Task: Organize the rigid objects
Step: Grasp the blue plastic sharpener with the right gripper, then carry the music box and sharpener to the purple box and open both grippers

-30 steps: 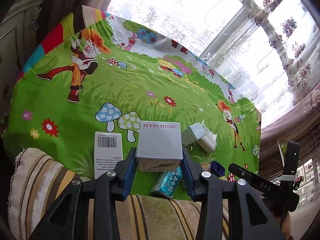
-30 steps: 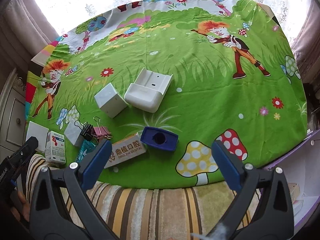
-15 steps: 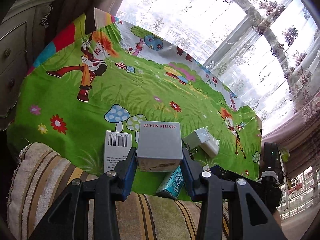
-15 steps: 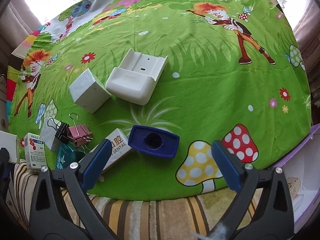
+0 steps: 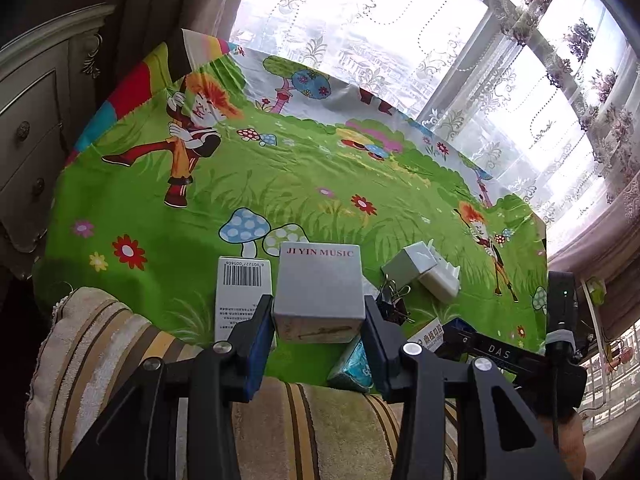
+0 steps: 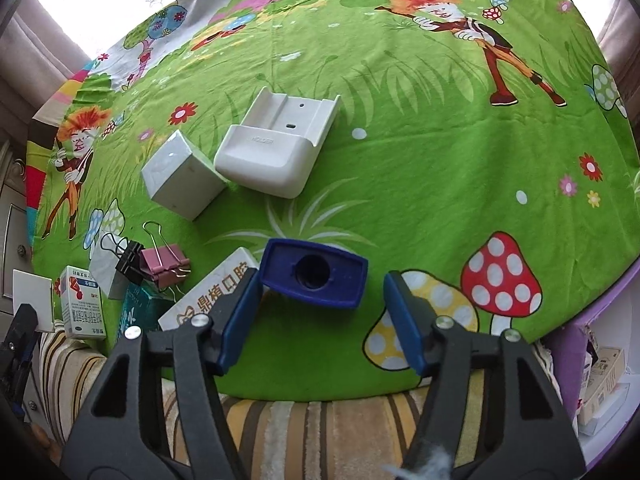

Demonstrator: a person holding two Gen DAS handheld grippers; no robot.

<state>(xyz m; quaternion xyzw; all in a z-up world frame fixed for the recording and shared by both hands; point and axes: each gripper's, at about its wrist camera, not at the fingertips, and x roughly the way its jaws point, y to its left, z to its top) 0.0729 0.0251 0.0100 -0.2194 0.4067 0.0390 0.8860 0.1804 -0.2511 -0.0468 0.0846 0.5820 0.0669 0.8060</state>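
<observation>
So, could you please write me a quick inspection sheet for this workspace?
Surface: green cartoon cloth over a striped cushion edge.
Job's things: grey music box in the left gripper; blue block, white holder, white cube on the cloth.
Clutter: binder clips, small cartons.
Grippers: left shut on the box; right gripper open, flanking the blue block.
Cables: nothing seen.
Surroundings: lace curtain, dresser.

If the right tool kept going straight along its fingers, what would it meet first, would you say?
Most likely the blue rectangular piece with the round hole, lying directly ahead of the open right tool; its left finger already sits beside it.
</observation>
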